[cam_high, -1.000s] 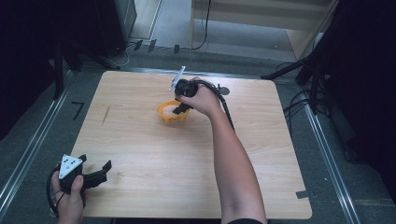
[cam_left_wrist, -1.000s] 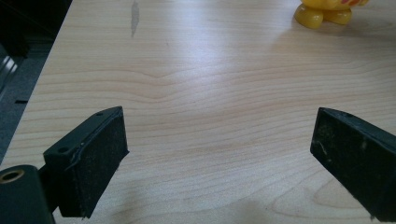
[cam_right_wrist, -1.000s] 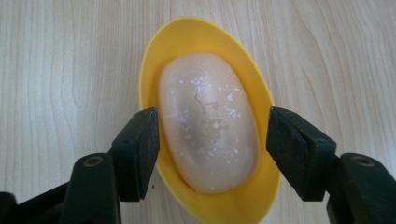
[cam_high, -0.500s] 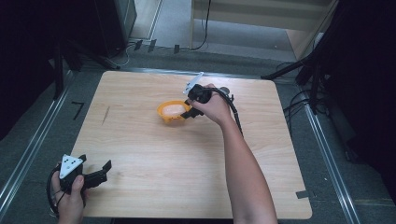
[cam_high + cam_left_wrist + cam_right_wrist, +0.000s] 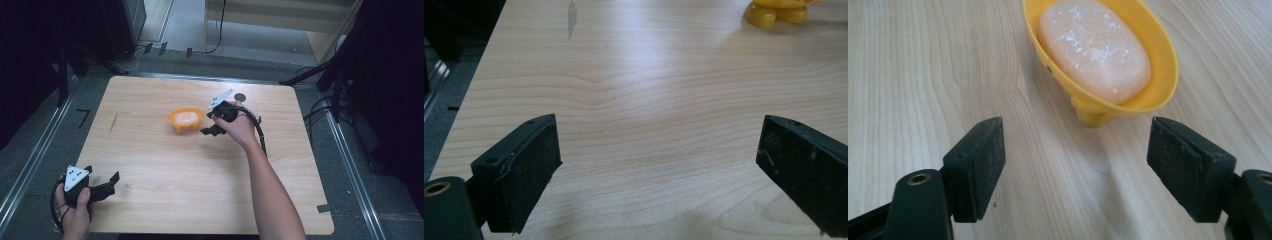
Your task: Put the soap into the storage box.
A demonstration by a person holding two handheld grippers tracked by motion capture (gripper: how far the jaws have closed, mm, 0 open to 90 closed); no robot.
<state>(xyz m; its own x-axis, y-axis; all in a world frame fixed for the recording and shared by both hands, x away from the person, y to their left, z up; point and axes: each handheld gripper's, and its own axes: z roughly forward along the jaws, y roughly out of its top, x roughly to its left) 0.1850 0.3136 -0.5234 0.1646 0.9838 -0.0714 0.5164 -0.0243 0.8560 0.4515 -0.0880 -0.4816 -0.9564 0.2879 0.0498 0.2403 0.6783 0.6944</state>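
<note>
Right gripper [image 5: 1075, 167], jaws just parted and empty, low over the table [image 5: 908, 75]. Yellow soap dish [image 5: 1155, 60] holding the soap [image 5: 1095, 47] lies just ahead at 12 o'clock, long axis running 11 to 5. Left gripper [image 5: 102, 186] rests open, well apart.

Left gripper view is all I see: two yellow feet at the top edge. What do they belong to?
Observer: A yellow oval plastic soap dish, standing on the wooden table.
Operator: Anything in it?
Observer: A pale peach oval bar of soap lies inside.
Operator: Where's the right hand-held gripper?
Observer: The right hand-held gripper is just beside the dish, aimed at it; its jaws have just been opening, nothing between them.
</note>
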